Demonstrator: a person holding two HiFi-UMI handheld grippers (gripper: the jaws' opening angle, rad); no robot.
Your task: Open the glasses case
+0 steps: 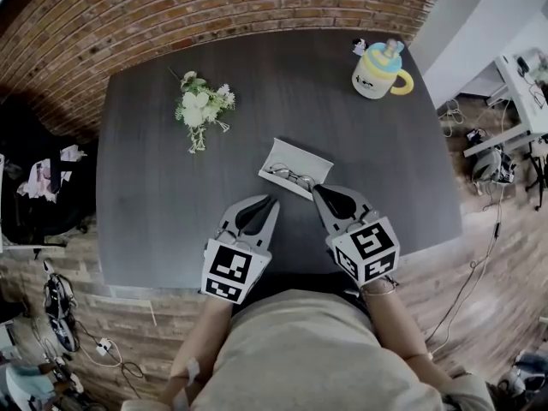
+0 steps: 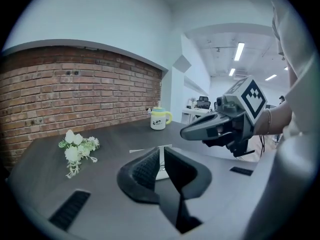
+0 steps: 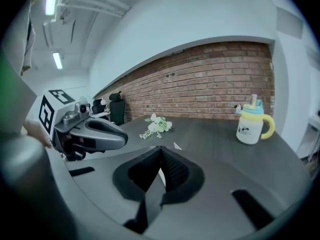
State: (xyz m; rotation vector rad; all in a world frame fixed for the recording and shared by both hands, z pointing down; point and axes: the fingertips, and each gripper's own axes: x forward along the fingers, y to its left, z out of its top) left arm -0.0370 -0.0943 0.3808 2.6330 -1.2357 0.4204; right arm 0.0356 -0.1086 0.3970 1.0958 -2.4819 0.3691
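The white glasses case [image 1: 295,168] lies open on the dark table [image 1: 154,187], with a pair of glasses [image 1: 291,177] resting in it. My left gripper [image 1: 274,201] is shut and empty, its tips just short of the case's near left corner. My right gripper [image 1: 315,189] is also shut and empty, its tips at the case's near right edge. In the left gripper view the closed jaws [image 2: 161,151] hide most of the case [image 2: 150,148], and the right gripper [image 2: 220,126] hovers to the right. In the right gripper view only a white sliver of the case [image 3: 177,146] shows past the closed jaws [image 3: 160,156].
A bunch of white flowers [image 1: 201,105] lies at the table's far left. A yellow and blue lidded mug [image 1: 377,71] stands at the far right corner. The table's near edge runs just under both grippers, against the person's body. A brick wall rises behind the table.
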